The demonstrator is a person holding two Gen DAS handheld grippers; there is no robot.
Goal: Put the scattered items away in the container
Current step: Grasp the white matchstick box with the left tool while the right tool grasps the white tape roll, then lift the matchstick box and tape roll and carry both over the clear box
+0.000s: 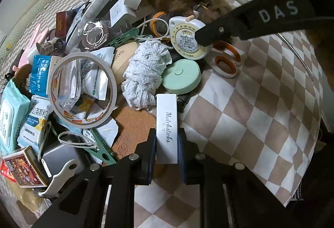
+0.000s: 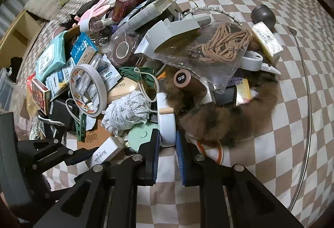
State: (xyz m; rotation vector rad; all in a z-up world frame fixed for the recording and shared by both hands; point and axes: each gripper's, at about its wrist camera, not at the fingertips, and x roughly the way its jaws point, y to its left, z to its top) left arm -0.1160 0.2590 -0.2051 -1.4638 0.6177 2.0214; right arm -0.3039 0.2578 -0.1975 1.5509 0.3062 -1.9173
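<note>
A heap of small items lies on a checkered cloth. My left gripper (image 1: 167,154) is shut on a white "Matchsticks" box (image 1: 167,123), standing on end between the pads; it also shows in the right wrist view (image 2: 106,151). My right gripper (image 2: 168,144) is shut on a white round tape measure (image 2: 166,123), gripped on edge; in the left wrist view its printed face (image 1: 187,40) shows under the right gripper's finger (image 1: 219,31). A mint green round case (image 1: 181,76) lies beside both.
The heap holds a tape ring (image 1: 82,90), a white yarn bundle (image 1: 144,73), orange-handled scissors (image 1: 227,58), a cork coaster (image 1: 133,125), medicine packets (image 1: 39,73), a wipes pack (image 1: 10,115), a brown fur piece (image 2: 225,117) and a thin metal hoop (image 2: 306,102). Bare checkered cloth lies to the right.
</note>
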